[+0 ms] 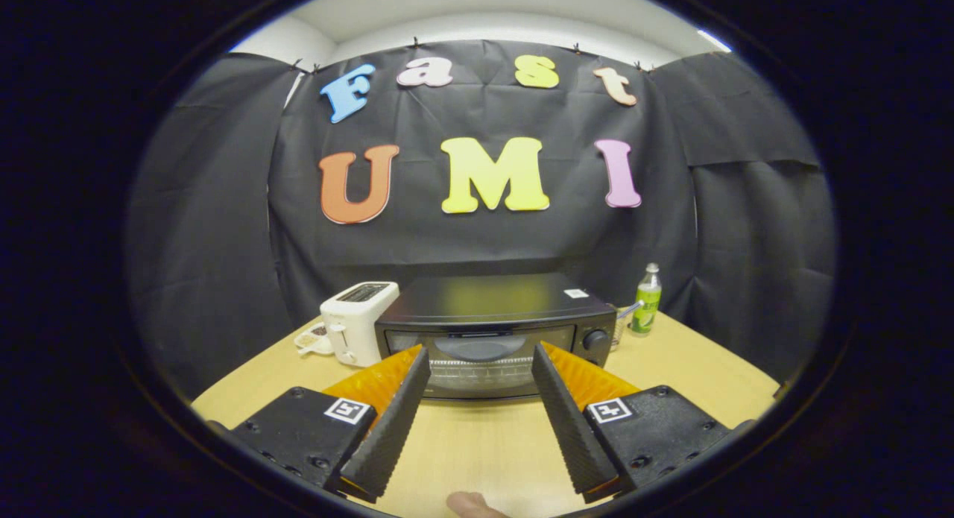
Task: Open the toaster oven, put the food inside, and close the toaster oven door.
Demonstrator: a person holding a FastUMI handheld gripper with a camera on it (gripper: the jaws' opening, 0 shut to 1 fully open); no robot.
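Wooden table (693, 354) — closed toaster oven (496, 332) beyond the spread, empty hand-held gripper (481, 358) — green bottle (647, 300) beside it.

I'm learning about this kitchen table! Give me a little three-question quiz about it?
1. True or false: the toaster oven door is shut.
2. What stands right beside the toaster oven, on the side away from its knob? A) white pop-up toaster B) kettle C) blender
3. Fill in: the gripper fingers are ____, with nothing between them.

Key: 1 true; 2 A; 3 open. A green bottle stands beyond the knob side.
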